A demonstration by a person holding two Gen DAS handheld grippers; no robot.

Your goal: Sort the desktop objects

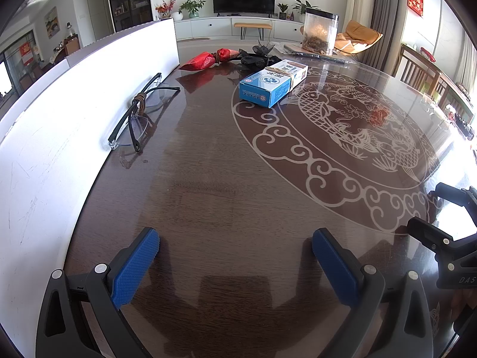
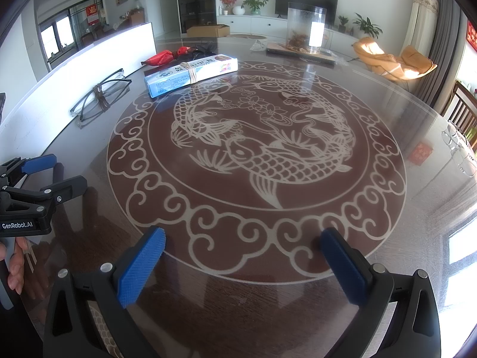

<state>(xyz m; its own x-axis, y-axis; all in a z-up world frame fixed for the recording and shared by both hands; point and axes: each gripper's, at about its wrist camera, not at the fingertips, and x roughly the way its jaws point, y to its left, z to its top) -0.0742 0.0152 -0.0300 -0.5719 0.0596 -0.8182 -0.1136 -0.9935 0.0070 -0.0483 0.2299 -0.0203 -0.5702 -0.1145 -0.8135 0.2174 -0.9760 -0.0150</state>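
A pair of glasses [image 1: 140, 116] [image 2: 100, 95] with a brown band tied round it lies against the white board. Further back is a blue and white box [image 1: 272, 82] [image 2: 190, 73] bound with a rubber band. Behind it lie a red wrapped packet [image 1: 208, 59] [image 2: 165, 56] and a black crumpled item [image 1: 259, 55] [image 2: 202, 50]. My left gripper [image 1: 235, 238] [image 2: 64, 173] is open and empty, low over the dark table near its front left. My right gripper [image 2: 243, 235] [image 1: 429, 208] is open and empty too, over the near rim of the fish pattern.
A long white board [image 1: 89, 95] [image 2: 98, 50] stands along the table's left side. At the back a clear container [image 1: 320, 32] [image 2: 305, 28] with brown matter sits on a flat tray [image 2: 298, 51]. The glass-topped table [image 1: 223, 179] carries a round fish pattern [image 2: 256, 155]. Wooden chairs [image 1: 423, 71] stand at the right.
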